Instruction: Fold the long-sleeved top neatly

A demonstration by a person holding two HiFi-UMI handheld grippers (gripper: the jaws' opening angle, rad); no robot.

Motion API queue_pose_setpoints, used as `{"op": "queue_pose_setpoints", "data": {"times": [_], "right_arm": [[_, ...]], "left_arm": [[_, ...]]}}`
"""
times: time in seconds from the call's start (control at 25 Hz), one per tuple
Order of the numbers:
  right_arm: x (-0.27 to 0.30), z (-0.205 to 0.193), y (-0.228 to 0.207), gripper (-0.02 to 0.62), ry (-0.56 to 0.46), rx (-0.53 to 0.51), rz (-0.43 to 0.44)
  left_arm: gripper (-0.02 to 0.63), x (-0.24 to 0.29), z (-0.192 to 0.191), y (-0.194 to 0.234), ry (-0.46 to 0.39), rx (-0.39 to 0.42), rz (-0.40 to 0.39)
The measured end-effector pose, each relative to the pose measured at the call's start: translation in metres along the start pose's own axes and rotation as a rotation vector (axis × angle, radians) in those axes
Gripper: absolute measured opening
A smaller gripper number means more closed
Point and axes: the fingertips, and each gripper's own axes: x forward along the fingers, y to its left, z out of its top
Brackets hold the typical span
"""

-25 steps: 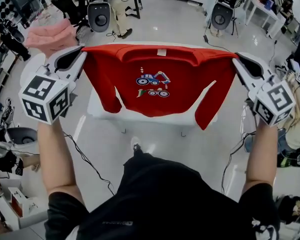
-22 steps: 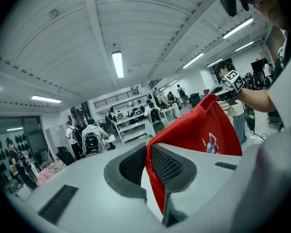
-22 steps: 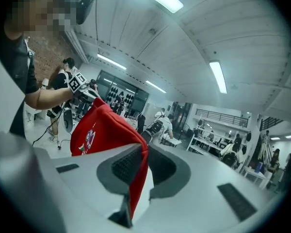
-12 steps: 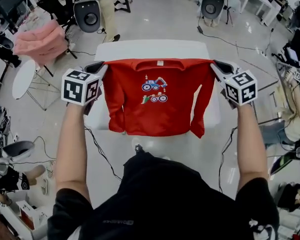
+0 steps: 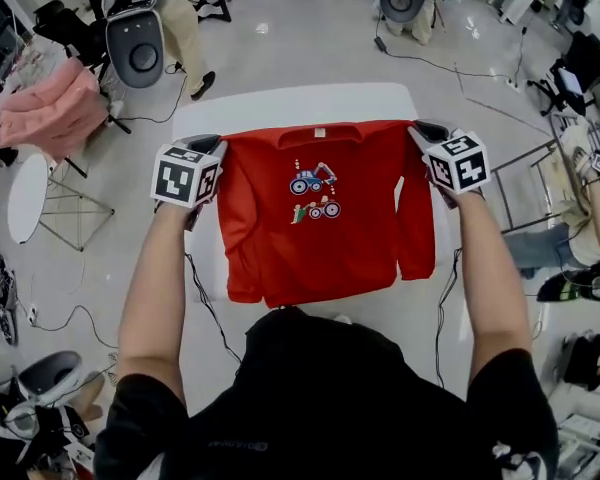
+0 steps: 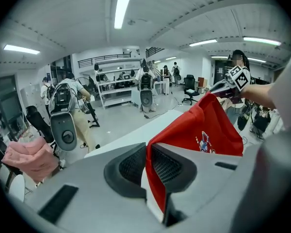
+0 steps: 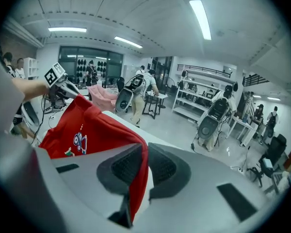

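Red top (image 5: pixel 320 213) held spread over the white table (image 5: pixel 280 103), print side up, collar toward the table's far edge and hem at its near edge. Can't tell if it lies flat on the table. Left gripper (image 5: pixel 213 148) has its jaws narrow, pinching the shoulder cloth at the table's left side. Right gripper (image 5: pixel 421 133) does the same on the other shoulder at the table's right side. Sleeves run down along both sides of the top. Pink cloth (image 5: pixel 50 108) well left of the table.
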Motion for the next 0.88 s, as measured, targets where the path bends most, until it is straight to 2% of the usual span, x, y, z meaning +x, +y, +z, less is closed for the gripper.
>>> {"op": "queue_pose_setpoints", "data": {"times": [0.16, 0.32, 0.48, 0.68, 0.88], "right_arm": [[0.04, -0.024, -0.006, 0.043, 0.074, 0.014, -0.013], [0.089, -0.038, -0.016, 0.044, 0.137, 0.024, 0.009], [0.146, -0.059, -0.019, 0.044, 0.223, 0.001, 0.074], [0.219, -0.072, -0.021, 0.046, 0.277, -0.013, 0.169], [0.273, -0.107, -0.036, 0.058, 0.368, 0.05, 0.255]], "left_arm": [[0.032, 0.044, -0.018, 0.012, 0.037, -0.034, -0.042], [0.032, 0.092, -0.029, 0.035, 0.091, -0.07, -0.054], [0.032, 0.133, -0.051, 0.055, 0.176, -0.116, -0.033], [0.032, 0.169, -0.077, 0.077, 0.275, -0.137, 0.015], [0.046, 0.212, -0.094, 0.088, 0.337, -0.206, 0.022]]}}
